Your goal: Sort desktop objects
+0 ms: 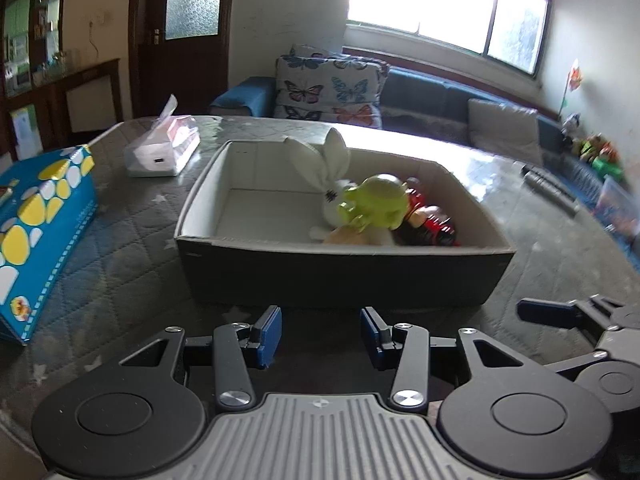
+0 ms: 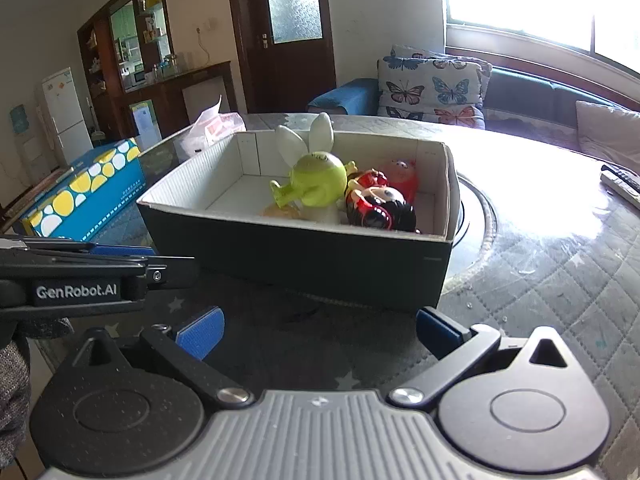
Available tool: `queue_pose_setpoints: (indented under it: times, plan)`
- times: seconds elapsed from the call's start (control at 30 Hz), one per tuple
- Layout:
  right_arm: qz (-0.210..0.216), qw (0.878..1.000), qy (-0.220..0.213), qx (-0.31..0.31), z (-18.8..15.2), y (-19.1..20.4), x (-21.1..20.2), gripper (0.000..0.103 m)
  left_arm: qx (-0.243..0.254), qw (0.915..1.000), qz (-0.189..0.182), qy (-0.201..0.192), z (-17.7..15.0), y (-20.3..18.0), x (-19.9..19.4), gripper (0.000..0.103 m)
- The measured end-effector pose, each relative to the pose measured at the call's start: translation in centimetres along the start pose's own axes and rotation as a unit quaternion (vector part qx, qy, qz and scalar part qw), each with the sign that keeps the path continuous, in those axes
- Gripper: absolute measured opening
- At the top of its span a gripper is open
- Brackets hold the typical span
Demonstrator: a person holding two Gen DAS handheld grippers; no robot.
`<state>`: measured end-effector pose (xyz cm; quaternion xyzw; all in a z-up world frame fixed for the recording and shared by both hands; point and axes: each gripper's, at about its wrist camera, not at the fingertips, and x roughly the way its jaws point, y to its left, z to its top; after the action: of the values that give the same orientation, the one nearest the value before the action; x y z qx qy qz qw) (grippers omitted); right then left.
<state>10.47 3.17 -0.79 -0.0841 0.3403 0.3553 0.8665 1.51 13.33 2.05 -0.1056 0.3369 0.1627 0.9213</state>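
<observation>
- Holding my left gripper (image 1: 321,334) low at frame bottom, released, nothing between the blue pads, just short of the dark box (image 1: 344,276).
- Right gripper (image 2: 320,332) likewise spread wide and empty, box (image 2: 300,256) at centre frame.
- Toys piled in the box's right half: green figure (image 2: 318,184), white rabbit (image 1: 328,160), red-black doll (image 2: 380,208).
- Blue spotted carton (image 1: 40,220) at left edge; tissue pack (image 1: 160,152) upper left on the table (image 1: 132,240).

Dark box (image 1: 344,276) with white inside, lime-green toy (image 1: 376,202), white rabbit ears (image 1: 334,152), red-and-black doll (image 2: 380,206), blue carton (image 1: 40,232) with yellow and white spots, butterfly-print cushion (image 2: 432,88), grey quilted star-pattern counter (image 1: 120,248), blue tool pads (image 1: 270,334).
</observation>
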Motion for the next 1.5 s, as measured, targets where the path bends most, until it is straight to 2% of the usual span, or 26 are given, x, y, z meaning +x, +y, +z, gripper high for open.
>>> queue_pose_setpoints:
  times: [0.17, 0.43, 1.5]
  plan:
    - [-0.015, 1.000, 0.003, -0.001, -0.6, 0.2, 0.2, 0.103, 0.011, 0.9997, 0.017, 0.011, -0.6, -0.3, 0.4, 0.046]
    - [-0.019, 1.000, 0.007, 0.003, -1.1, 0.1, 0.3, 0.103, 0.005, 0.9995, 0.023, 0.023, -1.2, -0.1, 0.7, 0.046]
    - [-0.047, 0.999, 0.025, 0.015, -0.3, 0.2, 2.6, 0.103, 0.030, 0.9979, 0.056, 0.016, -0.6, -0.4, 2.4, 0.044]
